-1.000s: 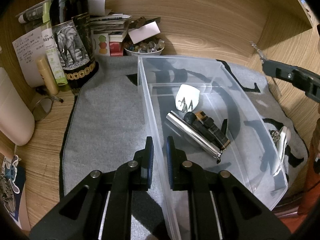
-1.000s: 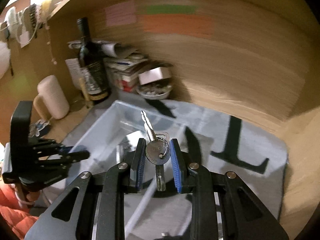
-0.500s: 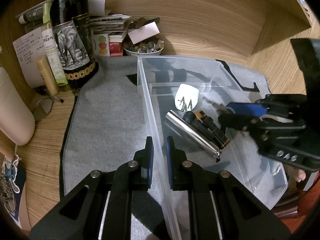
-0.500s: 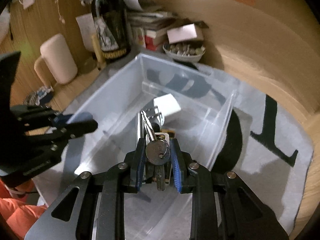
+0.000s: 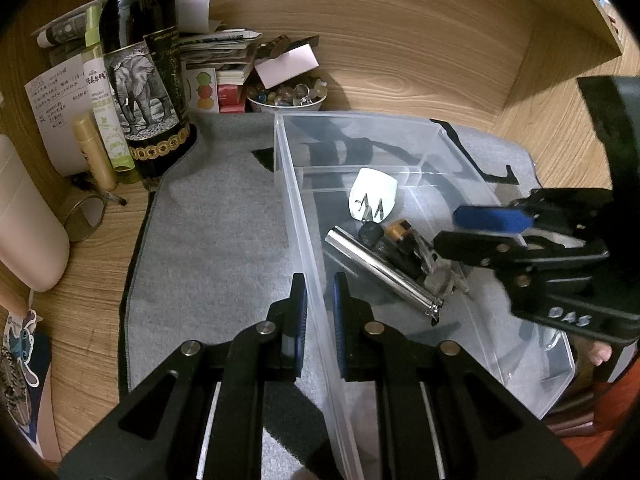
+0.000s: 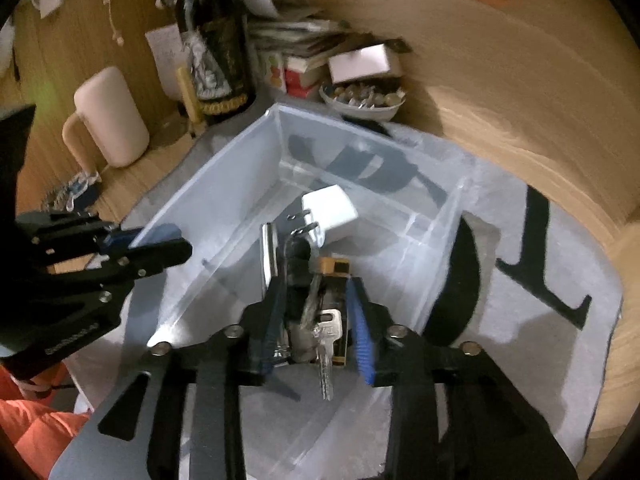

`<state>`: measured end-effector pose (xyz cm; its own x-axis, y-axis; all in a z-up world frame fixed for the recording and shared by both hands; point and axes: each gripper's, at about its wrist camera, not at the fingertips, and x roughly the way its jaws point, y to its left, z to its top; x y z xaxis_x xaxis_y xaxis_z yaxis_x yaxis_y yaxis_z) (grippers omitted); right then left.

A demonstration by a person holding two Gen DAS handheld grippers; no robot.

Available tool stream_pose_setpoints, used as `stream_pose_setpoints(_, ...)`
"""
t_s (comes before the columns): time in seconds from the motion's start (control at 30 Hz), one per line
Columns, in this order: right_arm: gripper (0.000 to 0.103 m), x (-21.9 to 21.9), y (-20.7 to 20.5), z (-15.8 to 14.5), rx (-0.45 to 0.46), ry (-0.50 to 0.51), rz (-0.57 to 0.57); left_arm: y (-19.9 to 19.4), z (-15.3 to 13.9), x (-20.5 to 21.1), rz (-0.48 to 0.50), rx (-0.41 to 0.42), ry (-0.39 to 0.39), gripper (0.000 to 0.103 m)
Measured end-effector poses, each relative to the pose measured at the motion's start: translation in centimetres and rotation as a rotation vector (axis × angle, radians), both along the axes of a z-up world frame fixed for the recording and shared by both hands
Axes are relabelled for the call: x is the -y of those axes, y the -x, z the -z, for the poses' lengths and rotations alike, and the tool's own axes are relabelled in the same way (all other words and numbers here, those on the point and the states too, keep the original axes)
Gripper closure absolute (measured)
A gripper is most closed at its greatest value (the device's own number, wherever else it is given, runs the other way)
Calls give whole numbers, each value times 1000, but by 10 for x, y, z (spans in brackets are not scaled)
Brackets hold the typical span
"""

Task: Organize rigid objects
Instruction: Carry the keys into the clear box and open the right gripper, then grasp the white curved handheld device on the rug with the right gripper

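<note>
Metal keys lay between my right gripper pads, low in the clear bin over the steel tube; its jaws had just been opening, pads clear. Light, stiff, slippery: grip the flat bow. Left gripper pinched the bin's left wall.

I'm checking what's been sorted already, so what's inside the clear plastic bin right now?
In the clear bin: a white plug adapter, a silver metal tube, a battery, some dark items and the keys. The right gripper covers what's beneath them.
</note>
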<state>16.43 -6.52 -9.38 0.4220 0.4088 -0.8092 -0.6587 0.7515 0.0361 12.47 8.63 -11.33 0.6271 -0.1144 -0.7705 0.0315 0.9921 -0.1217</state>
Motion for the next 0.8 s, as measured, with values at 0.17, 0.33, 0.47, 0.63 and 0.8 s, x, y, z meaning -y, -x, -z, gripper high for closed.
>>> stream_pose_setpoints(0.17,49,25,1,-19,62,-28,87,0,0,0,0,0,1,91)
stream_pose_setpoints(0.33,40,71,2,-31,120,-29,256,-1,0,1,5,1,-1,91)
stream_pose_setpoints(0.47,37,112,6,-32,153,-5,425,-1,0,1,9,4,1,90)
stream_pose_setpoints(0.63,32,158,17,-16,133,30,613,0,0,0,16,7,2,90)
stream_pose_setpoints(0.8,32,191,28,14,27,21,739,0,0,1,27,7,-7,90)
